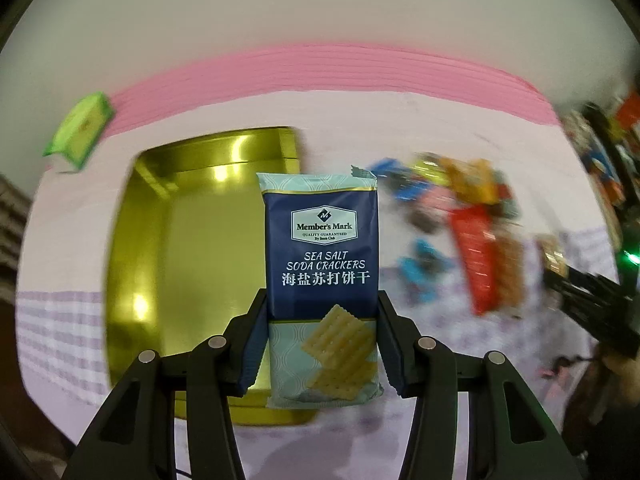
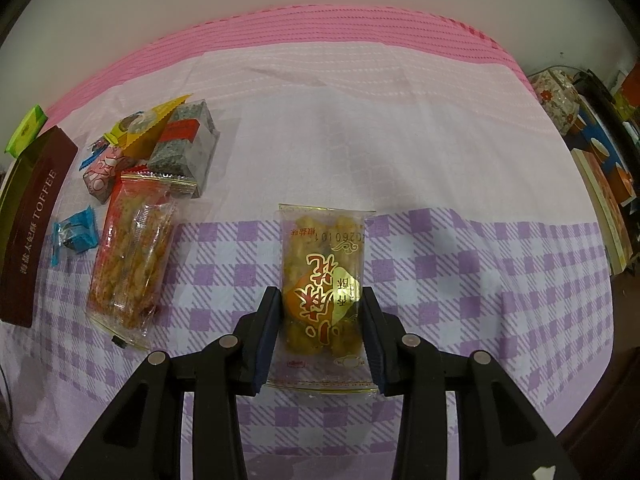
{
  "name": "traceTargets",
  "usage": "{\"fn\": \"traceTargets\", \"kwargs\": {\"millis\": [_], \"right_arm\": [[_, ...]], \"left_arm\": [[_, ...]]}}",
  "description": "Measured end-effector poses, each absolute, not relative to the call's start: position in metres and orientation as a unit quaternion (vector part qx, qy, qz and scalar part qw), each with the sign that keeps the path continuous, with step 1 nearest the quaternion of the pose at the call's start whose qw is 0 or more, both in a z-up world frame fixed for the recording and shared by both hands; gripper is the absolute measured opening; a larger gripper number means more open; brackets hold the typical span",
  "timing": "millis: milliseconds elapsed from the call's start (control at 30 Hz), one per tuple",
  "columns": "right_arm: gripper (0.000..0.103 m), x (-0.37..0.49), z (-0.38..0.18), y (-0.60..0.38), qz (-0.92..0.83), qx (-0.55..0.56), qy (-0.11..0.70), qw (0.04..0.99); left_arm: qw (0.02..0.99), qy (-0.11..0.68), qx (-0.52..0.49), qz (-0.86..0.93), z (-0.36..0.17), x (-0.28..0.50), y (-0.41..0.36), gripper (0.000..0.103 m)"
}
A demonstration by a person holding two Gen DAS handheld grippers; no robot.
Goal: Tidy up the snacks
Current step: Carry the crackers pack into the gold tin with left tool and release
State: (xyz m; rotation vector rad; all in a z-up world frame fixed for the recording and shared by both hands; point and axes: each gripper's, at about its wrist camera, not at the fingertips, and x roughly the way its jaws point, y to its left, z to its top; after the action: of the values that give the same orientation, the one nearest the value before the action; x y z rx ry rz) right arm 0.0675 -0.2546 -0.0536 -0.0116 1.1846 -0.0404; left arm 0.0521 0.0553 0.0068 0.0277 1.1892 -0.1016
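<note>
In the left wrist view my left gripper (image 1: 322, 312) is shut on a blue pack of sea salt soda crackers (image 1: 322, 256), held upright above the cloth beside an open gold tin (image 1: 188, 248). A blurred pile of loose snacks (image 1: 452, 208) lies to the right of the pack. In the right wrist view my right gripper (image 2: 320, 312) is shut on a clear packet of yellow fried snack (image 2: 322, 272) with a red and gold label, low over the checked cloth. A long orange snack packet (image 2: 132, 252) lies to its left.
A brown toffee box lid (image 2: 32, 220) lies at the far left, a green packet (image 2: 26, 128) behind it, and several small wrapped sweets (image 2: 160, 140) between them. Shelves with boxes (image 2: 600, 168) stand off the right edge. Pink bedding (image 2: 320, 28) borders the back.
</note>
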Motion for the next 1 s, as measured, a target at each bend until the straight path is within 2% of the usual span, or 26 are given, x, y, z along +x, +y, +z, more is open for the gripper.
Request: {"fn": "traceTargets", "kwargs": {"millis": [367,633,1000], "right_arm": [[0.036,0.070,-0.054,-0.254,-0.030,0.000,0.568,0.823],[0.037,0.072,-0.054,-0.255,-0.031,0.002,0.572,0.820],[0.037,0.076,-0.054,-0.256,-0.033,0.006,0.580,0.814]], "left_arm": [[0.814,0.578,0.031,0.047,-0.030,0.073,0.136,0.051],[0.800,0.596,0.041,0.052,-0.052,0.073,0.151,0.051],[0.789,0.608,0.061,0.066,-0.054,0.079,0.147,0.051]]}}
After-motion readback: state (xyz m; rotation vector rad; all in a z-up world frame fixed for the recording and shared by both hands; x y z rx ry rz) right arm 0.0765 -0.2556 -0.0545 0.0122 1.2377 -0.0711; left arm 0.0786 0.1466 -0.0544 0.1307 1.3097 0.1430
